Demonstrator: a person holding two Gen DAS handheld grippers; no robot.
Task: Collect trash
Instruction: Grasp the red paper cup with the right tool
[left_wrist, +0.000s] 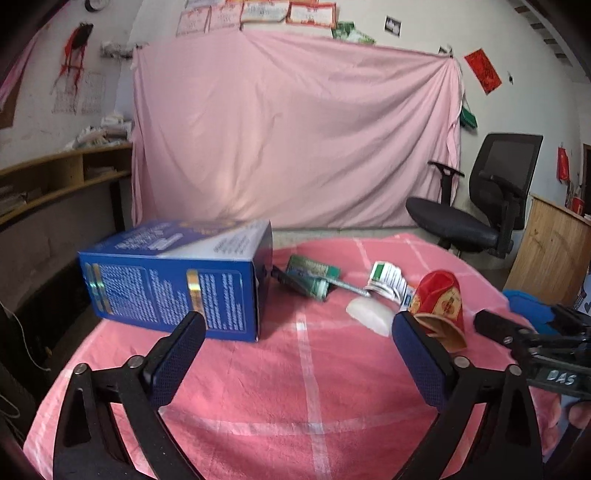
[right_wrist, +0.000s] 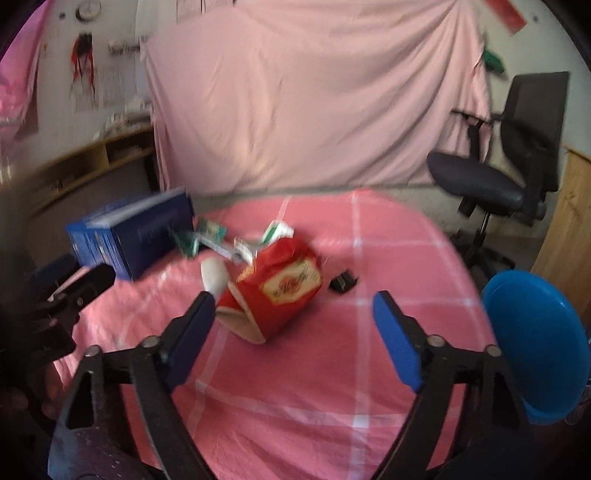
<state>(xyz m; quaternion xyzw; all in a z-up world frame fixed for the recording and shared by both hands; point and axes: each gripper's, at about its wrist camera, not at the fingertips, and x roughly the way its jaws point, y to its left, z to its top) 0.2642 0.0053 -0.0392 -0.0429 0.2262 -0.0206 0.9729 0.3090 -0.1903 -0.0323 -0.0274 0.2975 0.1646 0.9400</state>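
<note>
Right gripper (right_wrist: 295, 321) over crumpled red carton (right_wrist: 280, 291)

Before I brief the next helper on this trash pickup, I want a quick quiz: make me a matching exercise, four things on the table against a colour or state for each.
Things:
1. large box
2. crumpled carton
3. bowl
4. right hand-held gripper

Descriptions:
A. red, lying crushed mid-table
B. open, holding nothing
C. dark blue, lying on its side at the left
D. bright blue, at the table's right edge

Pairs: 1-C, 2-A, 3-D, 4-B
</note>
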